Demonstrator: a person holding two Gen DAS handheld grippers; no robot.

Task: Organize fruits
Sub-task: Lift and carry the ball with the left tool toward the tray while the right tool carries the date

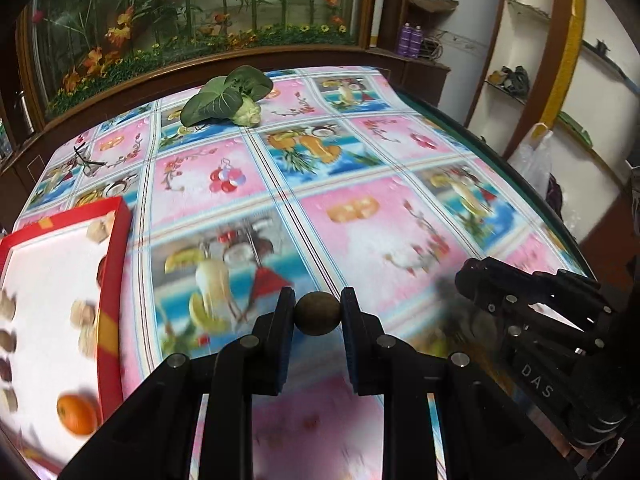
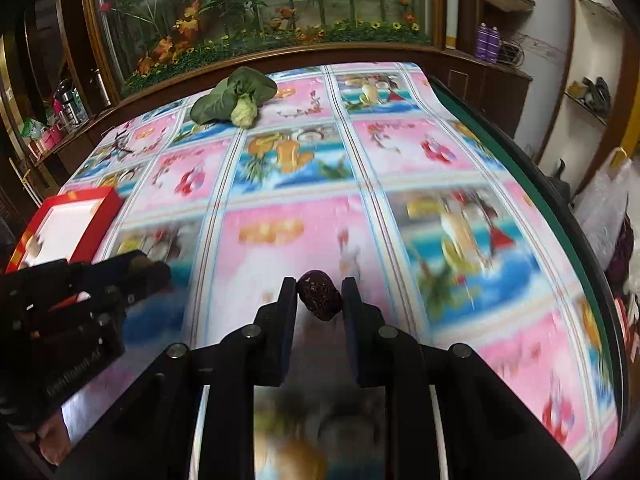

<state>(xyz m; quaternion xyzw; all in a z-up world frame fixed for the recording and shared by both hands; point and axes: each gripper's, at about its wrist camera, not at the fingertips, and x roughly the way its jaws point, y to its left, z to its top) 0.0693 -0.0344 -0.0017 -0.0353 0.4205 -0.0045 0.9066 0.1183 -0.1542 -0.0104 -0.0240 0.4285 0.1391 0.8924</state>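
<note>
Left claw (image 1: 318, 314): angled steeply down over the bench (image 1: 360, 184), clamped on a round brown fruit (image 1: 318, 314), possibly a longan. Right claw (image 2: 319, 296): same tilt, pinching a wrinkled dark-red date (image 2: 320, 295); side lettering "DAS". Red tray (image 1: 116, 264), left: orange (image 1: 77, 414), blurred pieces. Far edge: leafy green vegetable (image 1: 224, 98).

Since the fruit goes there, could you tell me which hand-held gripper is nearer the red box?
Left. The left hand-held gripper is just right of the red box; the right hand-held gripper is farther right, beyond it.
</note>
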